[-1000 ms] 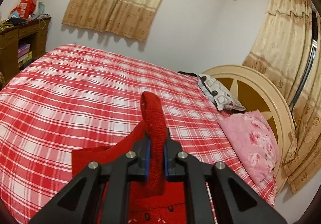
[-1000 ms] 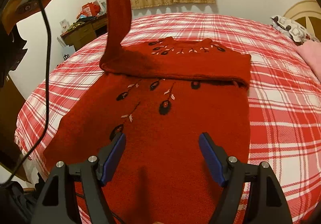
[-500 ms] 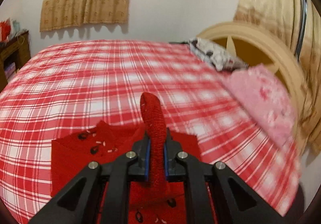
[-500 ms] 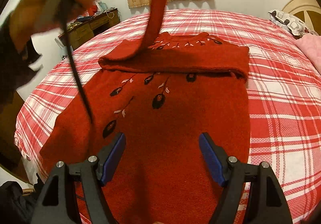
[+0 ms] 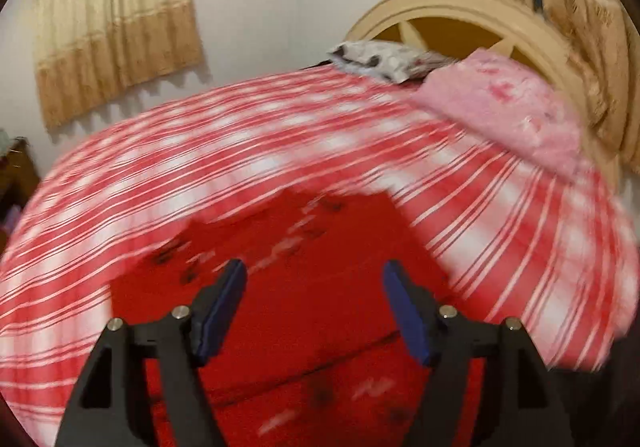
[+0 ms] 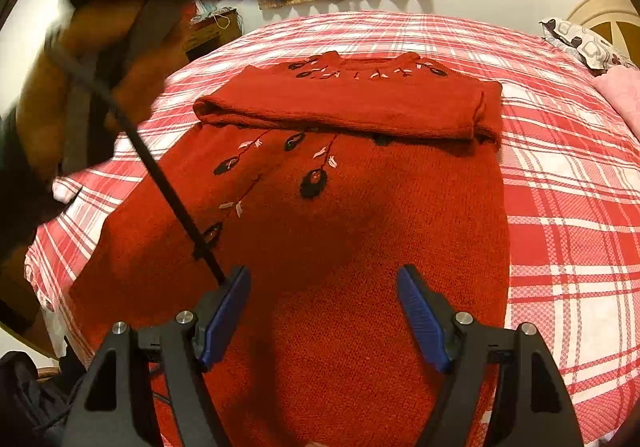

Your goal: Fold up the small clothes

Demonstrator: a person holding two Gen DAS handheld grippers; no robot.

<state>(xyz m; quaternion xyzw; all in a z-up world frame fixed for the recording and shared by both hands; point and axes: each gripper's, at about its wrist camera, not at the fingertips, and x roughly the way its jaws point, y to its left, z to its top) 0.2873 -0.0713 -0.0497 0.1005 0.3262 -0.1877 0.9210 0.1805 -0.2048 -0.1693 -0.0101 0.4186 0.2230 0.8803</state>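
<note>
Red knit sweater [image 6: 320, 239] lay flat on bed [image 6: 560, 183], ahead of and beneath both jaws. Sleeves were folded across chest. Left gripper [image 5: 316, 311]: jaws just opened, nothing between. Right gripper [image 6: 324, 317]: jaws apart, empty. Knit judged soft, limp, stretchy; hem corners judged best hold.

Red knit sweater [image 6: 340, 215] lies flat on the bed, directly ahead of and beneath the right gripper [image 6: 323, 317], hem end nearest it. Black and pale floral embroidery runs down the front and around the neckline. Both sleeves are folded across the chest, forming a thick band at the far end.
</note>
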